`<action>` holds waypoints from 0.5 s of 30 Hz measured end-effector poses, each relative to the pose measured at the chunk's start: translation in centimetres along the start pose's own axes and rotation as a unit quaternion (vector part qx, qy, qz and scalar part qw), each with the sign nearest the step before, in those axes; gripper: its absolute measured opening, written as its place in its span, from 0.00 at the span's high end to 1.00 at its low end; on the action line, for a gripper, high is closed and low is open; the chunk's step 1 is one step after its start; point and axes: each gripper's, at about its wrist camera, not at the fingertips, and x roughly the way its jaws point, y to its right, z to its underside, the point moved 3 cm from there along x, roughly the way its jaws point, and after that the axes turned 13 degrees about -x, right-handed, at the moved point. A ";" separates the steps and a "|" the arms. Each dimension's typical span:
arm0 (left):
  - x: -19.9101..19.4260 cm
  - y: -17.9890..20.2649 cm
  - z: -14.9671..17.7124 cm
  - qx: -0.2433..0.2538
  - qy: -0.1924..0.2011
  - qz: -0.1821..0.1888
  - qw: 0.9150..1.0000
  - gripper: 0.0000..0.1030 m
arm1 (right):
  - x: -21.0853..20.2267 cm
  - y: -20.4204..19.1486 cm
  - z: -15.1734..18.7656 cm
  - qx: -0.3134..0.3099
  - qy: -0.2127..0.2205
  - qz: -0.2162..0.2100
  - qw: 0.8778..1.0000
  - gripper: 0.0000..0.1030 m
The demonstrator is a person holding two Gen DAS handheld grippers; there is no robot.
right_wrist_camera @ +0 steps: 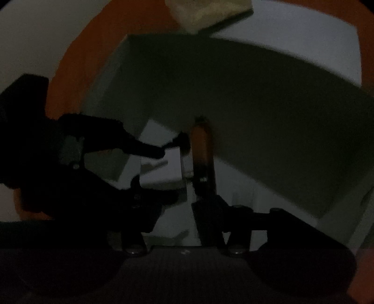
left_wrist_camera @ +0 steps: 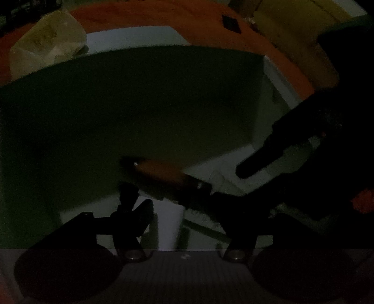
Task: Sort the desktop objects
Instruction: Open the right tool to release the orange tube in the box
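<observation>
The frames are very dark. An orange pen-like cylinder with a dark end point(left_wrist_camera: 163, 174) lies slanted across the gap of my left gripper point(left_wrist_camera: 168, 194). In the right wrist view the same cylinder point(right_wrist_camera: 201, 149) stands lengthwise between the fingers of my right gripper point(right_wrist_camera: 198, 168), which look closed on it. The right gripper's fingers point(left_wrist_camera: 261, 161) reach in from the right in the left wrist view. The left gripper's finger point(right_wrist_camera: 145, 147) reaches in from the left, its tip close to the cylinder. Below lies a dark green sheet point(left_wrist_camera: 131, 112) on white paper.
An orange mat point(left_wrist_camera: 163, 16) frames the white surface point(right_wrist_camera: 303, 28). A pale, lumpy, translucent object point(left_wrist_camera: 46, 46) sits at the green sheet's far edge; it also shows in the right wrist view point(right_wrist_camera: 210, 11). Yellowish things point(left_wrist_camera: 299, 28) stand at the far right.
</observation>
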 end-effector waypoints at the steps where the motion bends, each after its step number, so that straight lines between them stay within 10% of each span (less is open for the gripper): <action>1: -0.4 0.0 -0.2 -0.002 0.005 -0.002 1.000 0.43 | -0.2 -0.1 -0.2 -0.001 0.004 0.002 1.000 0.49; 6: -2.5 -0.1 -1.3 -0.028 0.026 0.006 0.999 0.21 | -3.1 -0.4 -1.8 -0.007 0.044 0.011 0.999 0.45; 15: -5.6 0.4 -4.0 -0.021 0.069 0.006 0.997 0.16 | -5.2 -0.8 -3.9 -0.011 0.090 0.027 0.996 0.41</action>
